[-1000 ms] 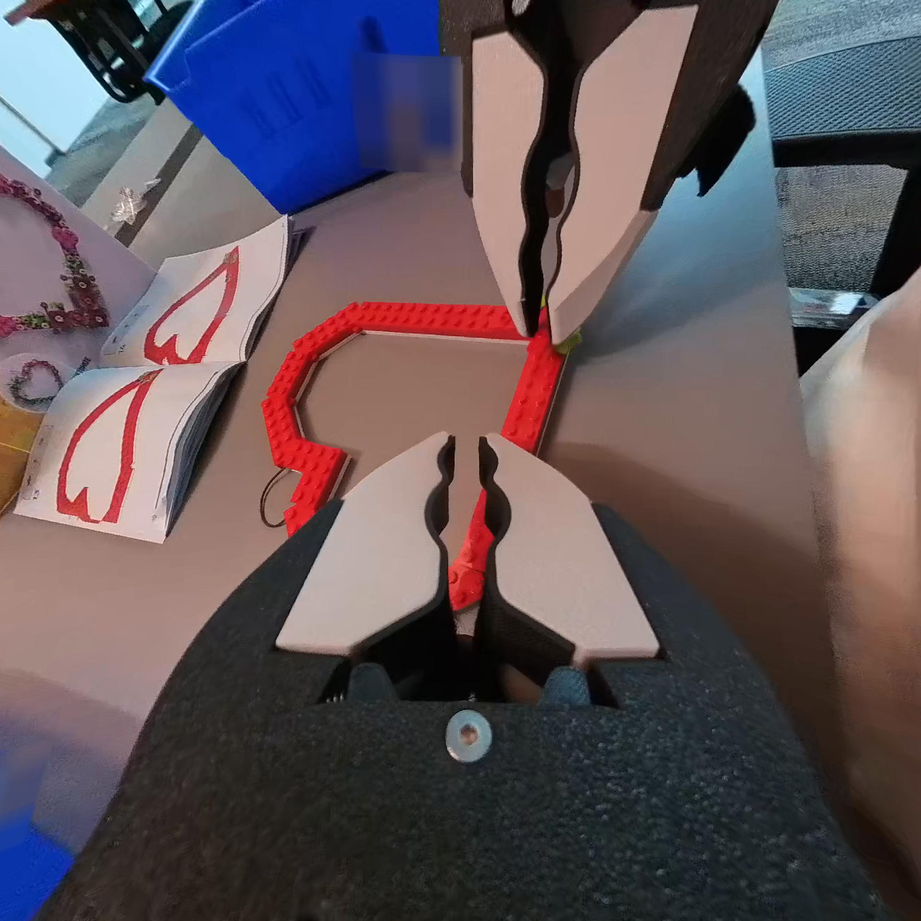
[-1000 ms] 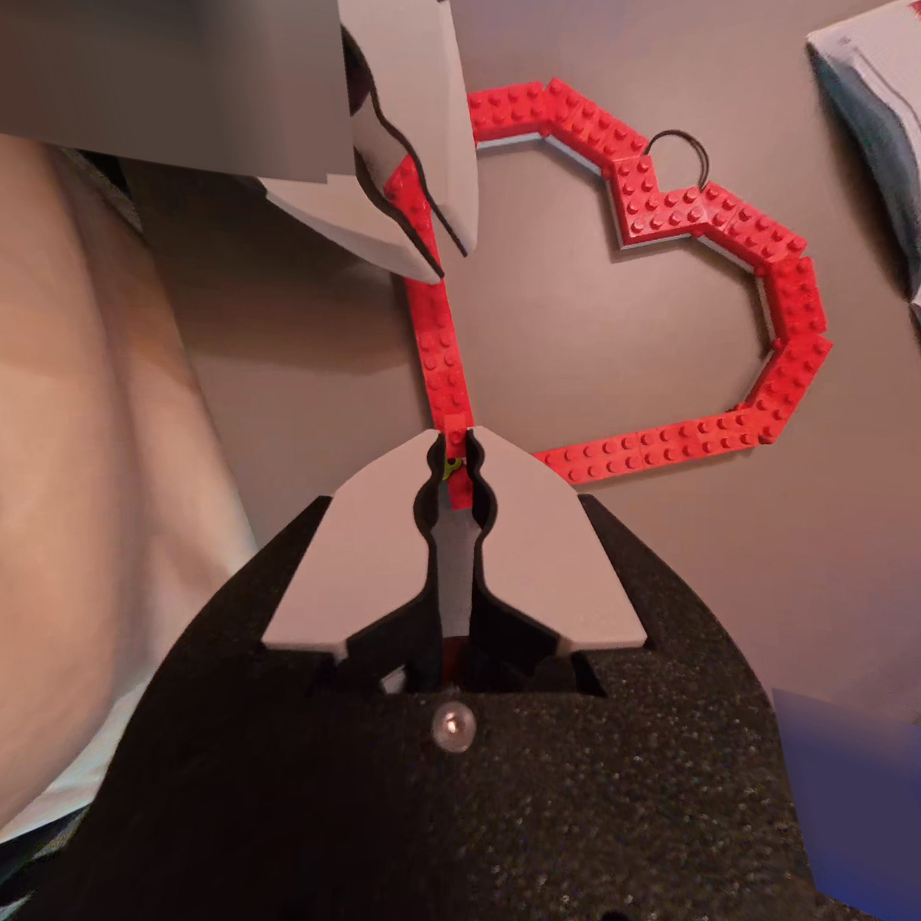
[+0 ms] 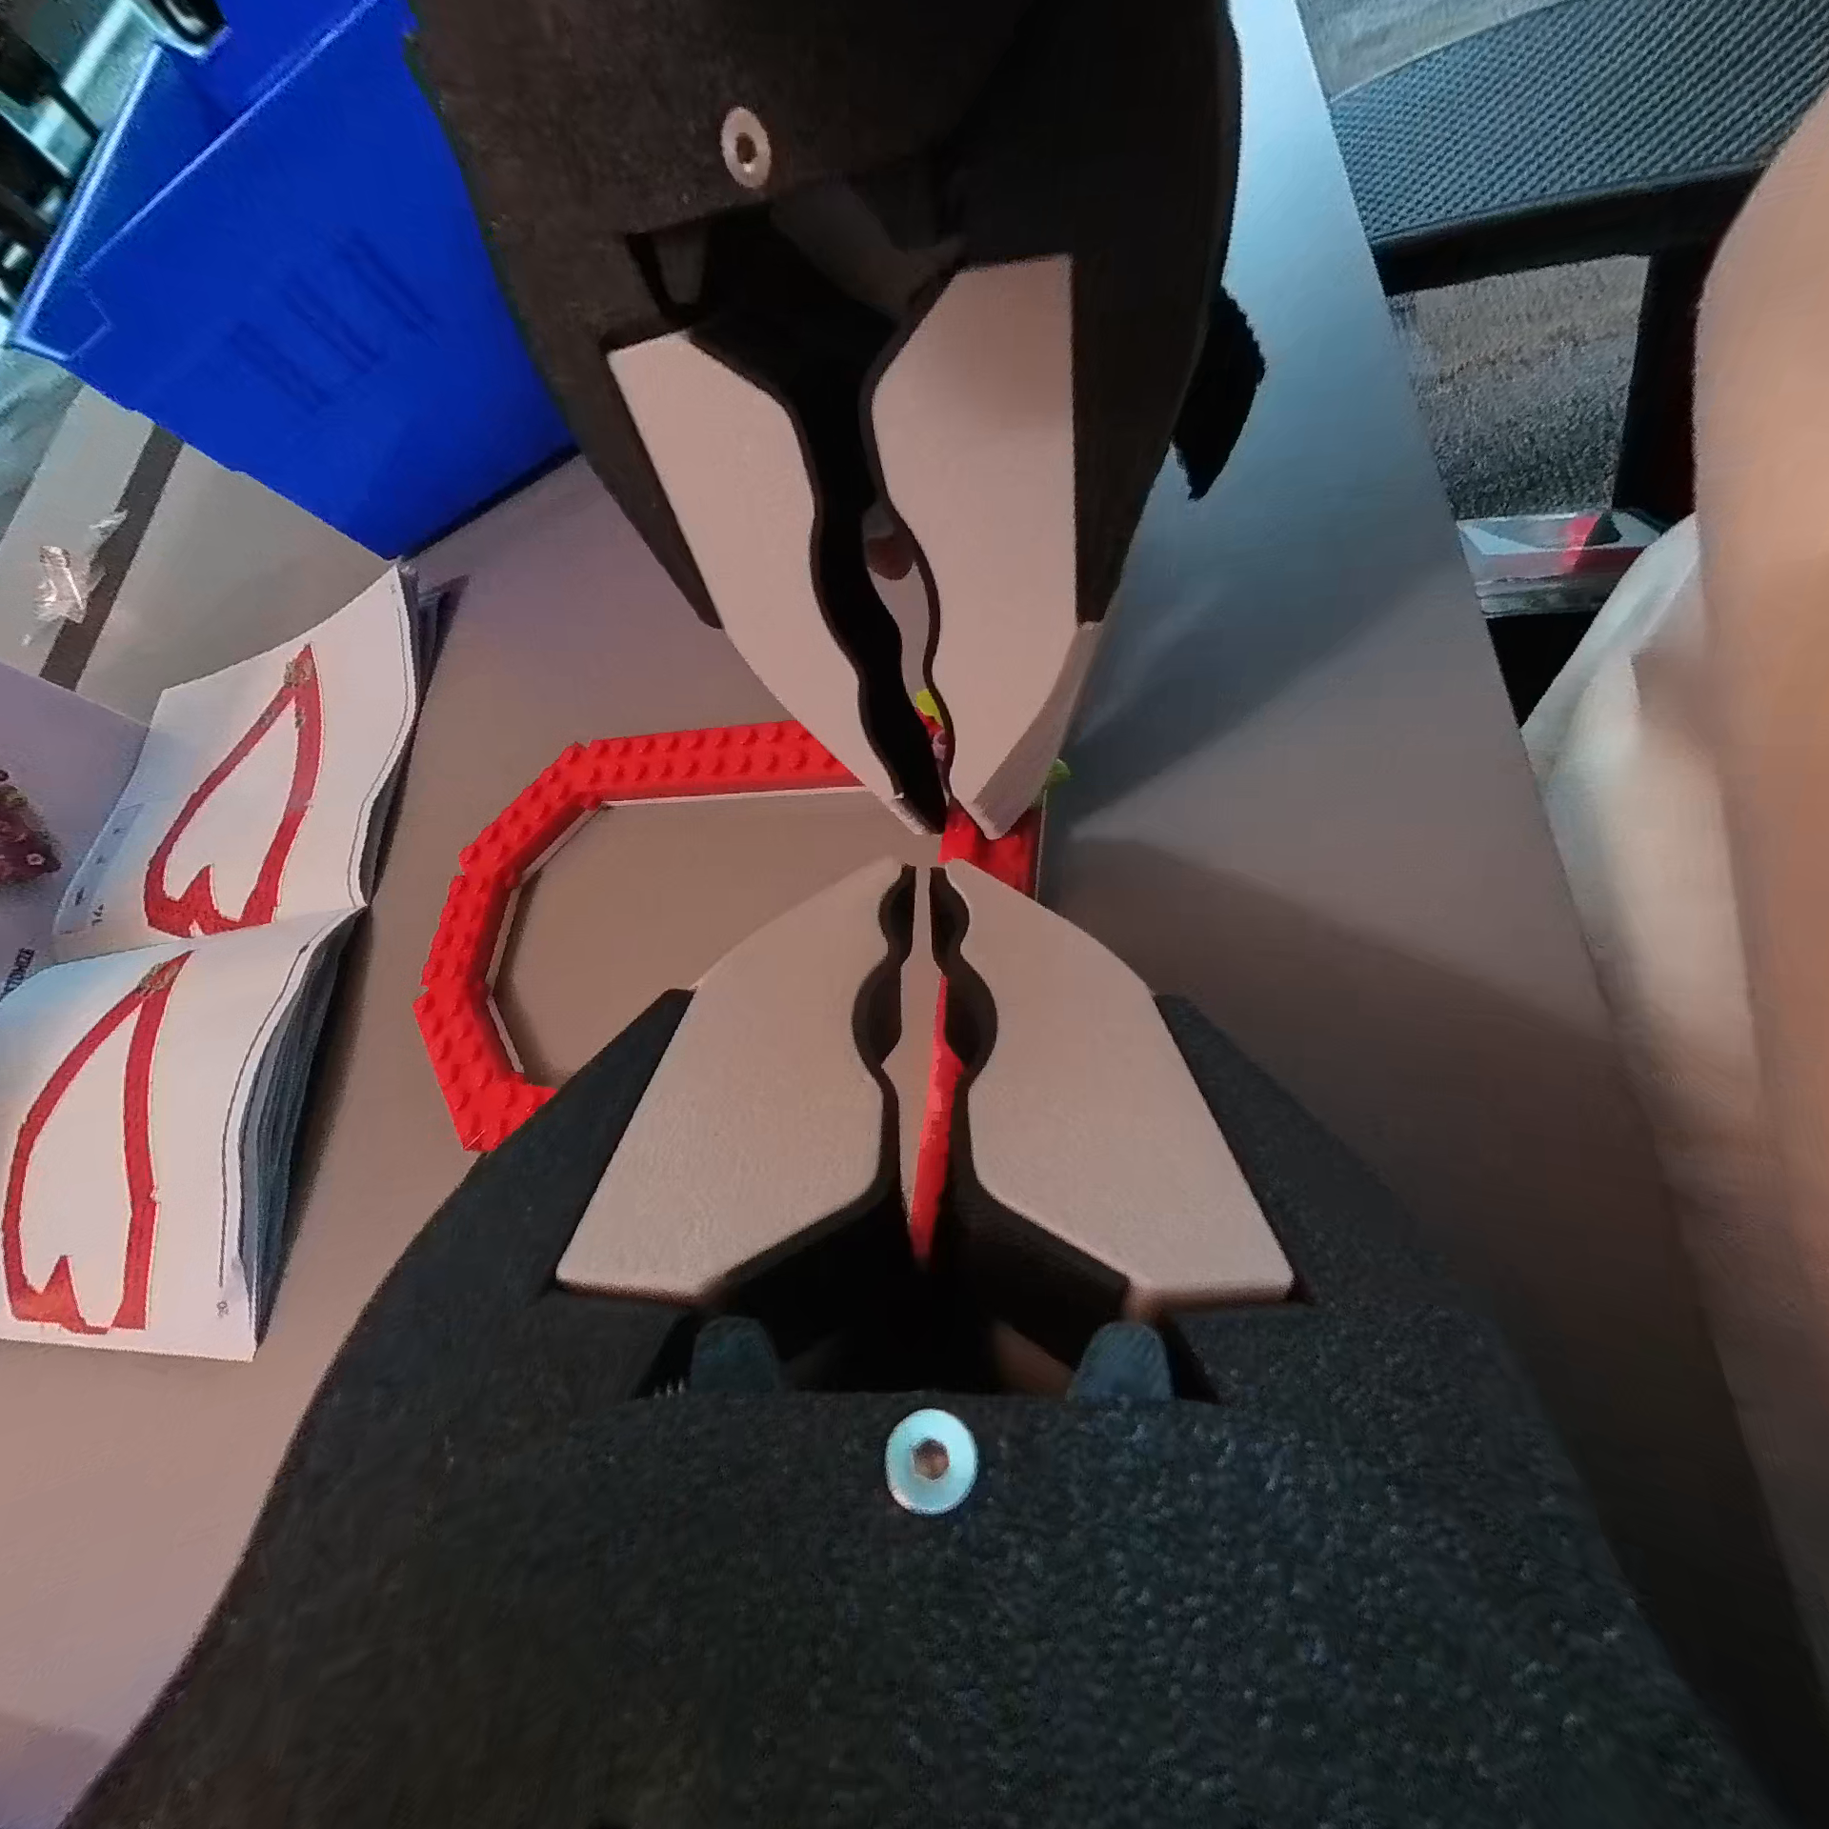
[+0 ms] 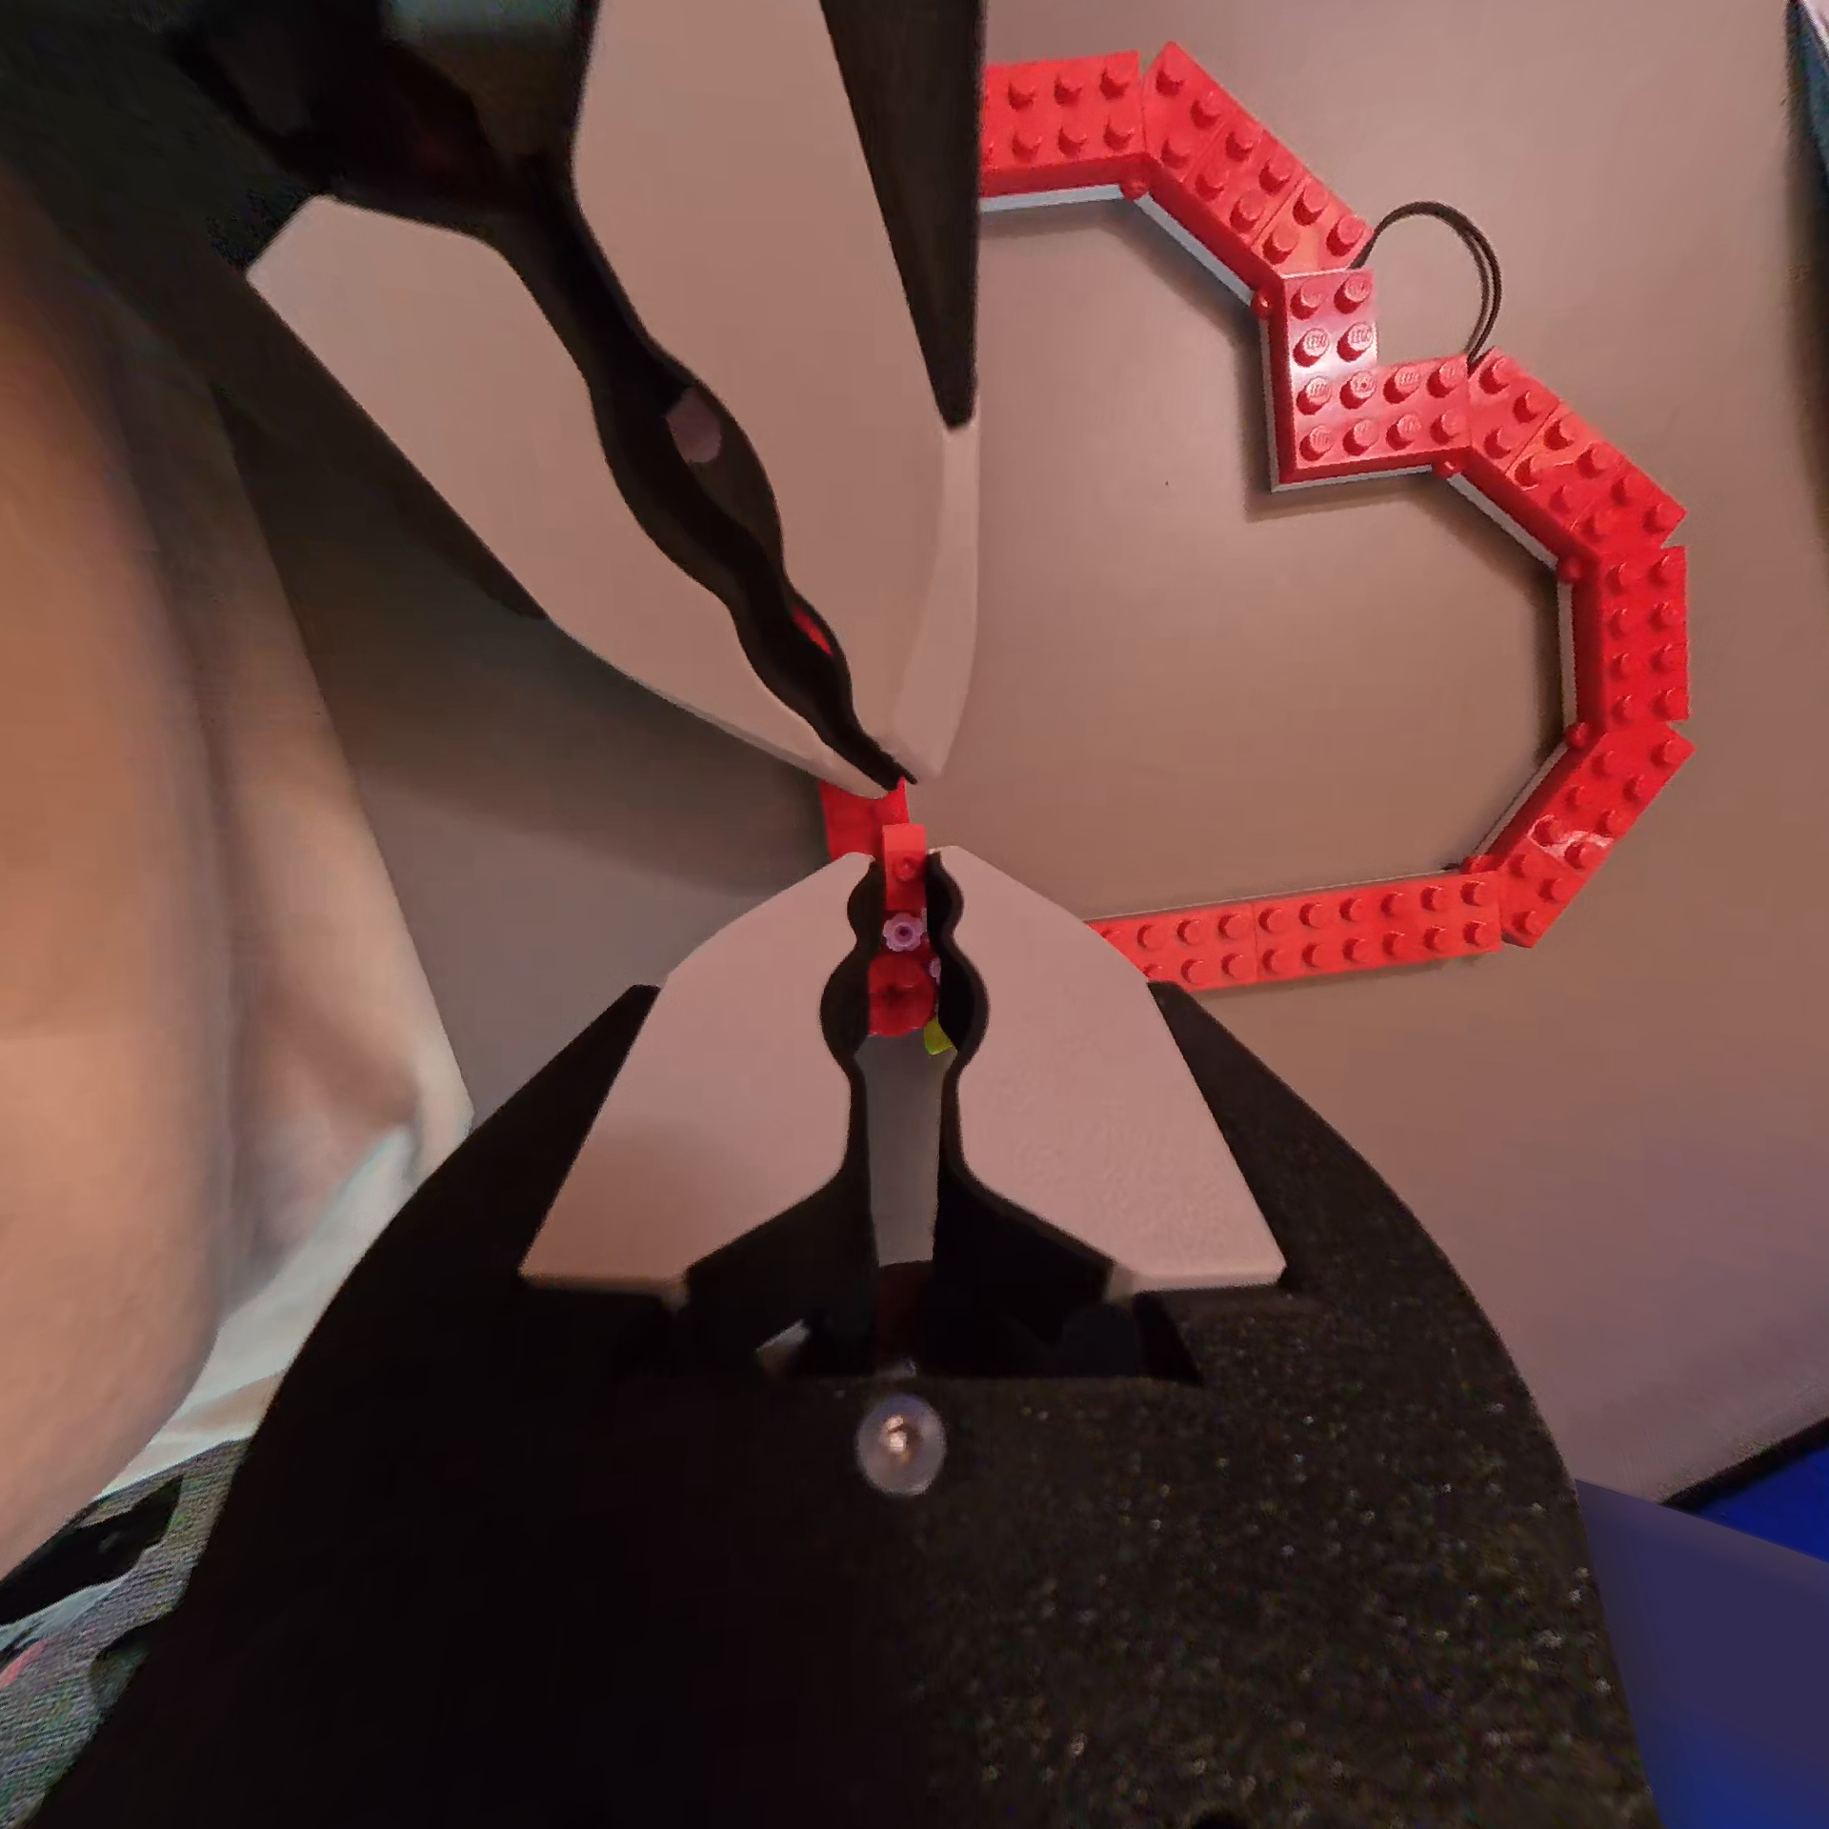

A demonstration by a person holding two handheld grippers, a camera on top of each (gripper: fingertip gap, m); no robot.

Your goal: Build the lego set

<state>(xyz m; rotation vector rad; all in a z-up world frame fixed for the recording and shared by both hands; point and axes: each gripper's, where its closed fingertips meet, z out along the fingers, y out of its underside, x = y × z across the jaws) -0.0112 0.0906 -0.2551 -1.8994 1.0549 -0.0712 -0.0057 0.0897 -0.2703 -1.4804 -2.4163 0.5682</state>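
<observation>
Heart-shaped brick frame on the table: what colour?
Red heart frame; clearest in the right wrist view.

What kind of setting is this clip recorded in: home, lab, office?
Probably an office or workroom. A plain grey table holds the red heart frame and an open instruction booklet; a blue bin sits on the table behind, and an office chair stands on carpet beside it.

Red brick heart frame flat on table.
</observation>
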